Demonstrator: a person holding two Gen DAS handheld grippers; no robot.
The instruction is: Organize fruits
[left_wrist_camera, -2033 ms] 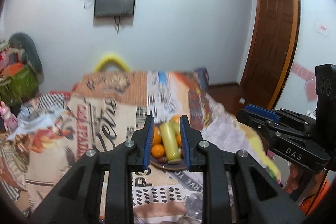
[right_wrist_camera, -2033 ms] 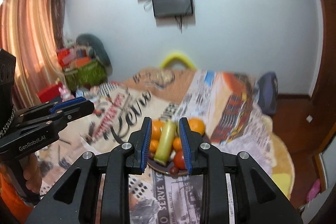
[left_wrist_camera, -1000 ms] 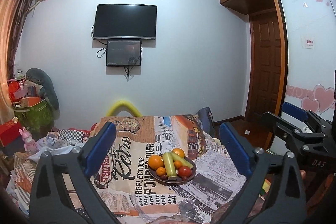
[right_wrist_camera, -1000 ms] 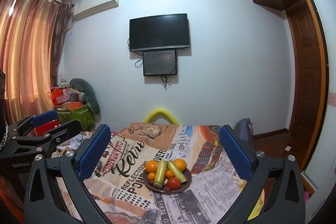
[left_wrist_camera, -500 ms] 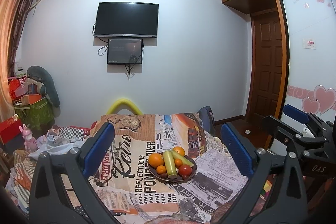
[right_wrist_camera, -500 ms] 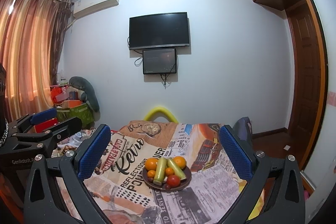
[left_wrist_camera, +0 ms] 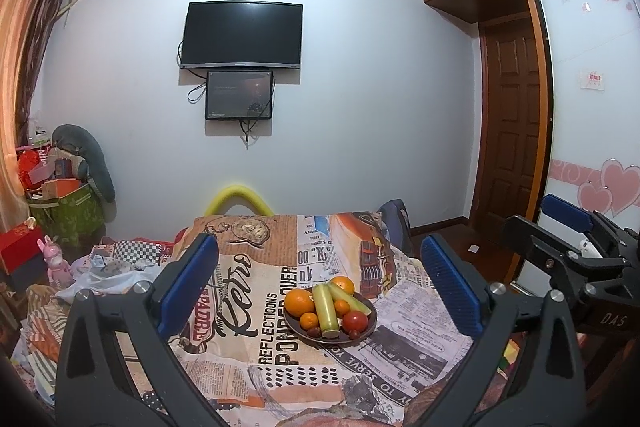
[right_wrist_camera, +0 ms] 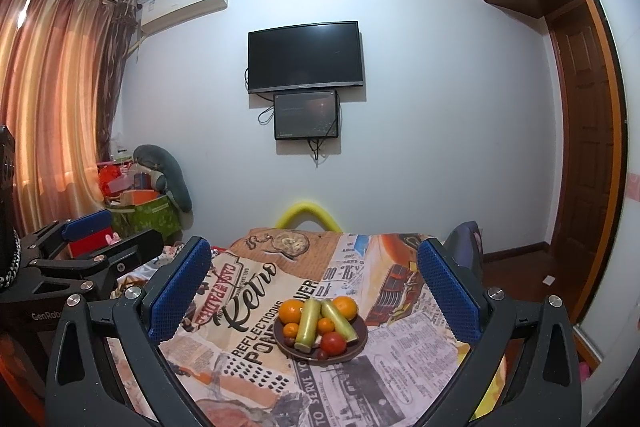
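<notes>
A dark round plate (left_wrist_camera: 370, 321) (right_wrist_camera: 360, 343) sits on a table under a newspaper-print cloth (left_wrist_camera: 256, 311) (right_wrist_camera: 248, 307). It holds two large oranges (left_wrist_camera: 299, 301) (right_wrist_camera: 291, 311), two pale green cucumber-like pieces (left_wrist_camera: 325, 311) (right_wrist_camera: 307, 323), a red tomato (left_wrist_camera: 355, 320) (right_wrist_camera: 333, 343), small mandarins and dark small fruits. My left gripper (left_wrist_camera: 319, 259) is open wide and empty, held back from the plate, which shows between its fingers. My right gripper (right_wrist_camera: 314, 259) is likewise open wide and empty. Each gripper also shows at the edge of the other's view (left_wrist_camera: 560, 227) (right_wrist_camera: 92, 239).
A yellow padded chair back (left_wrist_camera: 238, 201) (right_wrist_camera: 308, 215) stands at the table's far edge, a dark blue chair (left_wrist_camera: 394, 223) at its far right corner. Boxes, a green bin (right_wrist_camera: 146, 215) and toys crowd the left. A wooden door (left_wrist_camera: 516, 131) is on the right.
Two seconds ago both grippers were almost shut, close in front of the plate. Both have since opened wide and drawn back; over the last half second they hardly moved.
</notes>
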